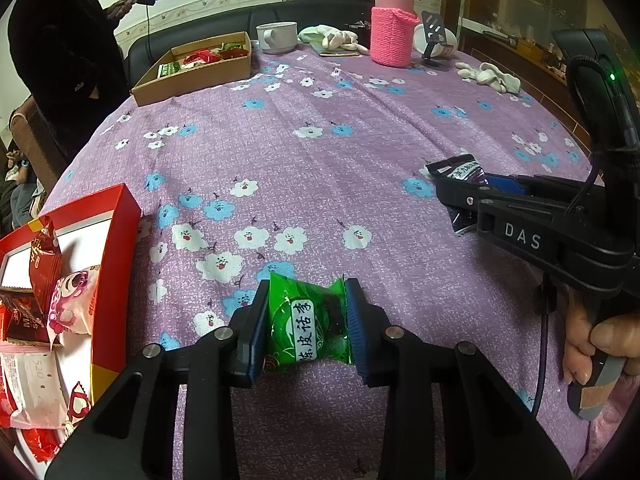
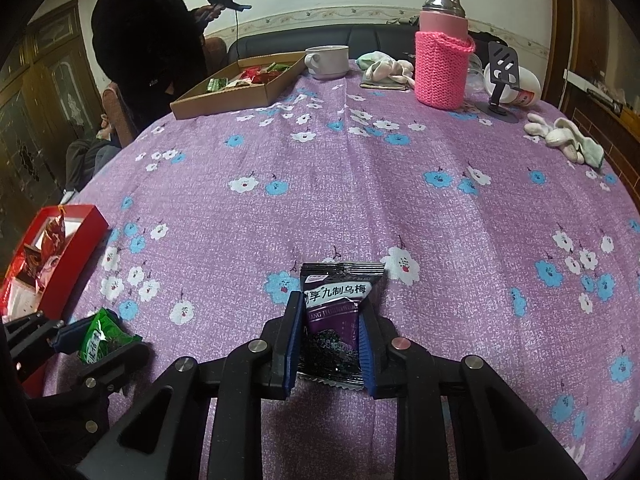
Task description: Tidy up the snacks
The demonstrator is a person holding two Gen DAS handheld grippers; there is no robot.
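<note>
A green snack packet lies on the purple flowered tablecloth, and my left gripper is shut on it, both blue pads pressing its sides. My right gripper is shut on a black and purple plum packet, whose sides buckle between the pads. From the left wrist view the right gripper stands at the right with the dark packet in it. The right wrist view shows the left gripper at the lower left with the green packet.
A red box with several red and pink snack packs sits at the left edge. A brown cardboard tray with snacks stands far left. Behind it are a white mug, a pink-sleeved flask, white cloths and a standing person.
</note>
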